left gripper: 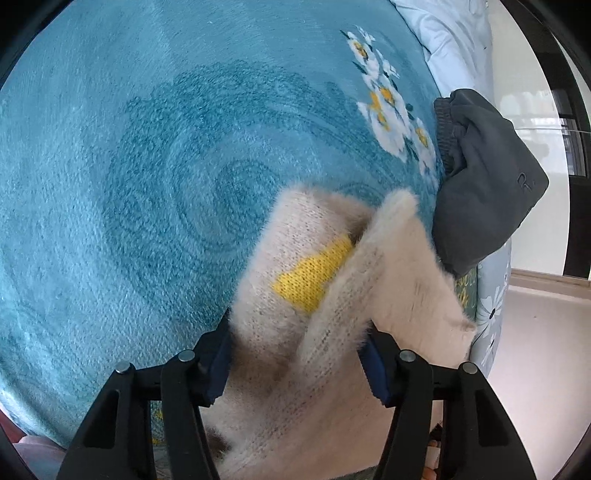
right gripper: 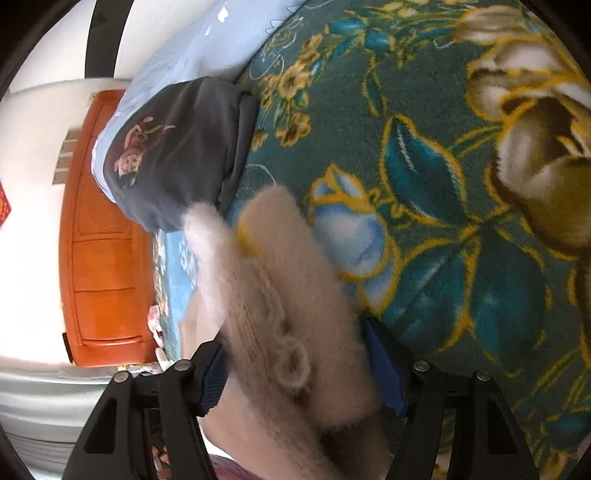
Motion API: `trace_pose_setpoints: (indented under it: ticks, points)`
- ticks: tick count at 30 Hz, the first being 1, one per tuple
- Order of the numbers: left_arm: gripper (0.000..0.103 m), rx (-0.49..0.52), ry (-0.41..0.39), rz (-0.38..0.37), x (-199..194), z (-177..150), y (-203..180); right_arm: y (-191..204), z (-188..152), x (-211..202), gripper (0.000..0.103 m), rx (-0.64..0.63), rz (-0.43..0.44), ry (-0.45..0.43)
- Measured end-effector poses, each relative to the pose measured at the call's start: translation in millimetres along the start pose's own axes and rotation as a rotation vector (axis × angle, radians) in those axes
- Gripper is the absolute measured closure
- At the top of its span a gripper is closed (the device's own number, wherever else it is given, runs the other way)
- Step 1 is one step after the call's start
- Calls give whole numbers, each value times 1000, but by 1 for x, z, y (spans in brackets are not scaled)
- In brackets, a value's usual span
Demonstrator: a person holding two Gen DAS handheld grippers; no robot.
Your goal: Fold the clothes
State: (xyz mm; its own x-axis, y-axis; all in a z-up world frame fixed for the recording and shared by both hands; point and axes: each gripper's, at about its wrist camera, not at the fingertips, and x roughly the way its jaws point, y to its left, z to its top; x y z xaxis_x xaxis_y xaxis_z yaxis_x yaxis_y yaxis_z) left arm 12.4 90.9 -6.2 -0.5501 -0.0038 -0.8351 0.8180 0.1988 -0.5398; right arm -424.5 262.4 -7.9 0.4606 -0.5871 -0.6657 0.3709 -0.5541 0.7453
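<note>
A fluffy cream knit sweater (left gripper: 317, 295) with a yellow patch is bunched between the jaws of my left gripper (left gripper: 299, 354), which is shut on it above a teal blanket (left gripper: 129, 166). My right gripper (right gripper: 295, 365) is shut on another part of the same cream sweater (right gripper: 273, 288), held over the floral part of the blanket (right gripper: 461, 184). The sweater hangs down below both grippers; its full shape is hidden.
A folded dark grey garment (left gripper: 484, 177) lies at the blanket's edge, also in the right wrist view (right gripper: 177, 155) with a cartoon print. A light blue pillow (left gripper: 443, 33) lies beyond. An orange wooden door (right gripper: 103, 240) and pale floor (left gripper: 535, 350) are beside the bed.
</note>
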Motion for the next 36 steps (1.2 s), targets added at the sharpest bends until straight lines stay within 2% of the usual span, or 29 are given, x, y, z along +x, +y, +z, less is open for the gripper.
trace_pose_setpoints:
  ticks: [4, 6, 9, 17, 25, 29, 36]
  points:
    - [52, -11, -12, -10, 1, 4, 0, 4, -4, 1, 52, 14, 6, -3]
    - [60, -17, -28, -14, -3, 3, 1, 8, -5, -3, 61, 24, 4, -1]
    - [69, -1, -58, -23, -11, 1, -1, 26, -7, -12, 66, -16, -19, -11]
    - [75, 42, -124, -98, -40, -9, -6, 91, -29, -34, 70, -168, -25, -60]
    - [75, 101, -154, -217, -73, -23, -11, 130, -58, -83, 70, -258, 21, -119]
    - [76, 187, -174, -290, -94, -37, -37, 145, -74, -121, 70, -296, 43, -173]
    - [76, 408, -176, -396, -114, -80, -122, 150, -101, -215, 71, -340, 86, -336]
